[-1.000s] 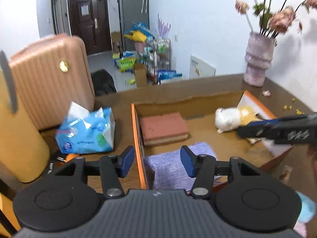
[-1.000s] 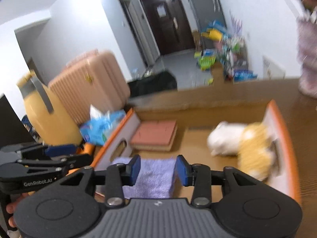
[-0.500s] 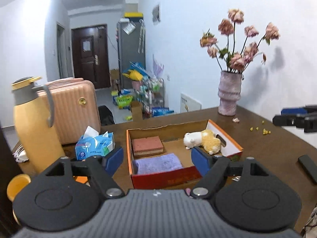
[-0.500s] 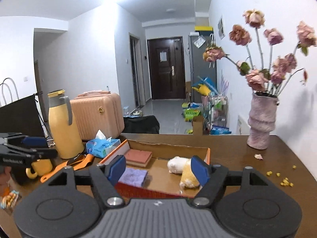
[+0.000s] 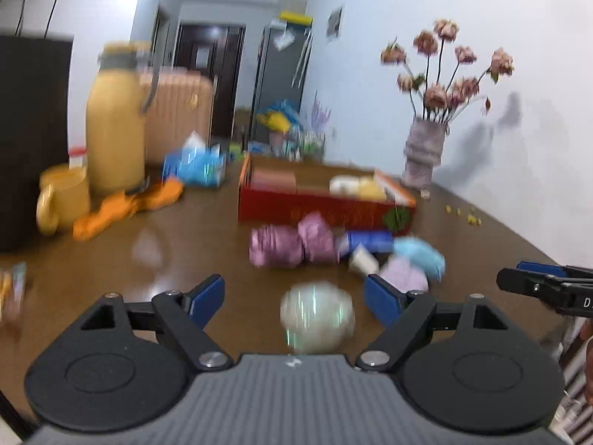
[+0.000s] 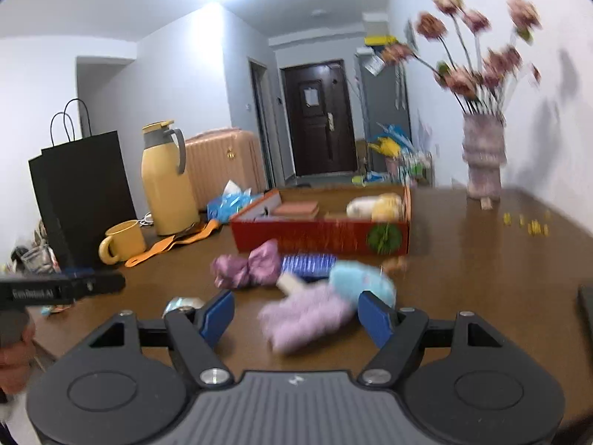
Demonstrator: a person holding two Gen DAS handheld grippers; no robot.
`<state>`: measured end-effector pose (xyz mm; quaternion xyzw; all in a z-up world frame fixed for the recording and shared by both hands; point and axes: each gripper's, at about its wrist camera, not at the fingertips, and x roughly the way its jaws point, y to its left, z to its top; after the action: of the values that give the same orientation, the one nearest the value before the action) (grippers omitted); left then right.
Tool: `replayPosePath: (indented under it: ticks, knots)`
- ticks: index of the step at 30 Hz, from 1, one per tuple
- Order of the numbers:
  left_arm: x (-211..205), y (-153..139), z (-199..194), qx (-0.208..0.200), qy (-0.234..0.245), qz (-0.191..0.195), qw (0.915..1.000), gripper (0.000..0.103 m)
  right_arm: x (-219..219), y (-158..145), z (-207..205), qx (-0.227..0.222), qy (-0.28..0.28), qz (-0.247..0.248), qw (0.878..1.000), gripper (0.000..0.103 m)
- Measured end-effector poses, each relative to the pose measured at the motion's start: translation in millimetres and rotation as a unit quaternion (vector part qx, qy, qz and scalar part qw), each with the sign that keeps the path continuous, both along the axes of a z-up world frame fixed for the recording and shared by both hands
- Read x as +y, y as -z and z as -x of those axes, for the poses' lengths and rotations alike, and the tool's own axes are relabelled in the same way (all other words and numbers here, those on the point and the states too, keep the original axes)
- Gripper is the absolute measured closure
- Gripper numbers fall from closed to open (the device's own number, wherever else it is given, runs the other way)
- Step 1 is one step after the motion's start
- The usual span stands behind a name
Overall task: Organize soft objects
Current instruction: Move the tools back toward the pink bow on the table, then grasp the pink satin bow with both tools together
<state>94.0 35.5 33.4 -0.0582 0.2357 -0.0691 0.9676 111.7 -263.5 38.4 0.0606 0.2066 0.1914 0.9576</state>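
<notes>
On the table [image 6: 481, 278], short of the red box [image 6: 318, 237], both grippers' fingers [image 6: 218, 313] are spread and holding nothing, the left's opening wider, so picking 1 loose lilac plush [image 6: 307, 315] looks next.

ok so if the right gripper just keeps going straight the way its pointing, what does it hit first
Most likely the lilac plush, which lies on the table right ahead, between the open fingers of the right gripper. The light blue plush sits just behind it. The picture is blurred, so depth is uncertain.
</notes>
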Motion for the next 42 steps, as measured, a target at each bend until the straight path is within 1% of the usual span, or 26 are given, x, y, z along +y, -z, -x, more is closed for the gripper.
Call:
replayPosePath:
  ticks: [2,4,6,10,15,18,19,22,24,26,27,28,30,32,33,34,35,38,39,40,41,42]
  knots:
    - [0.5,8.0,8.2,0.013,0.004,-0.008,0.9999,0.019,-1.2,10.5,16.1,0.010,0.004,-0.013,1.000,0.030]
    - [1.0,12.5,11.9,0.017,0.008,-0.016,0.9997,0.019,1.3,18.9,30.0,0.013,0.007,-0.005,1.000,0.030]
    - [1.0,14.1,9.0,0.018,0.008,-0.015,0.9997,0.019,4.2,24.1,33.9,0.018,0.008,0.002,1.000,0.030]
    - [0.6,17.1,3.3,0.021,0.005,-0.009,0.9997,0.019,10.5,32.6,27.3,0.030,0.020,0.004,0.999,0.030]
    - [10.2,19.6,-23.4,0.033,0.003,0.006,0.9994,0.019,20.0,36.9,11.2,0.035,0.003,-0.011,0.999,0.030]
    - [17.2,16.5,-54.2,0.038,0.004,0.018,0.9991,0.020,29.6,29.0,-14.7,0.035,-0.013,-0.007,0.999,0.033]
    - [18.9,15.3,-65.8,0.038,0.007,0.019,0.9991,0.020,32.9,24.6,-25.4,0.033,-0.019,-0.006,0.999,0.035]
    - [25.0,13.2,-108.0,0.046,0.023,0.028,0.9983,0.022,44.6,12.9,-64.5,0.031,-0.035,-0.005,0.999,0.038]
    - [30.1,13.8,-138.4,0.058,0.029,0.042,0.9970,0.025,55.4,8.5,-96.6,0.038,-0.048,-0.002,0.998,0.039]
    - [34.2,17.5,-167.2,0.073,0.032,0.054,0.9954,0.030,66.5,7.5,-128.3,0.053,-0.059,0.000,0.997,0.045]
    - [35.6,20.7,-178.9,0.080,0.033,0.056,0.9947,0.031,72.5,7.5,-145.4,0.061,-0.067,-0.001,0.996,0.045]
    - [35.9,24.0,-191.0,0.087,0.031,0.056,0.9941,0.033,77.7,8.5,-160.0,0.067,-0.075,-0.002,0.995,0.045]
    - [37.4,33.5,-213.2,0.104,0.025,0.056,0.9927,0.041,89.6,12.5,-192.4,0.087,-0.080,-0.003,0.993,0.048]
    - [39.1,42.7,-228.7,0.117,0.033,0.061,0.9907,0.043,101.1,19.5,-220.3,0.107,-0.087,0.004,0.990,0.056]
    - [40.5,47.3,-234.4,0.122,0.038,0.064,0.9898,0.043,107.1,23.5,-232.7,0.116,-0.090,0.010,0.989,0.058]
    - [41.7,51.1,-238.1,0.124,0.038,0.068,0.9892,0.043,112.1,28.3,-241.6,0.124,-0.091,0.015,0.988,0.061]
    - [43.6,54.8,-241.9,0.123,0.039,0.074,0.9888,0.043,117.6,33.2,-251.6,0.133,-0.092,0.019,0.987,0.061]
    - [49.9,63.2,-250.1,0.127,0.043,0.097,0.9863,0.043,124.6,46.5,-265.2,0.148,-0.094,0.019,0.984,0.064]
    - [52.5,65.4,-252.0,0.129,0.045,0.107,0.9849,0.045,126.0,50.9,-268.3,0.153,-0.093,0.020,0.984,0.066]
    - [54.7,67.6,-254.4,0.132,0.047,0.118,0.9831,0.048,126.6,53.8,-270.0,0.153,-0.092,0.018,0.984,0.067]
    - [55.9,69.8,-257.1,0.135,0.052,0.129,0.9810,0.059,126.8,54.9,-270.7,0.152,-0.094,0.017,0.984,0.070]
    - [56.9,71.2,-258.1,0.136,0.061,0.142,0.9786,0.072,127.1,55.2,-270.4,0.151,-0.094,0.016,0.984,0.073]
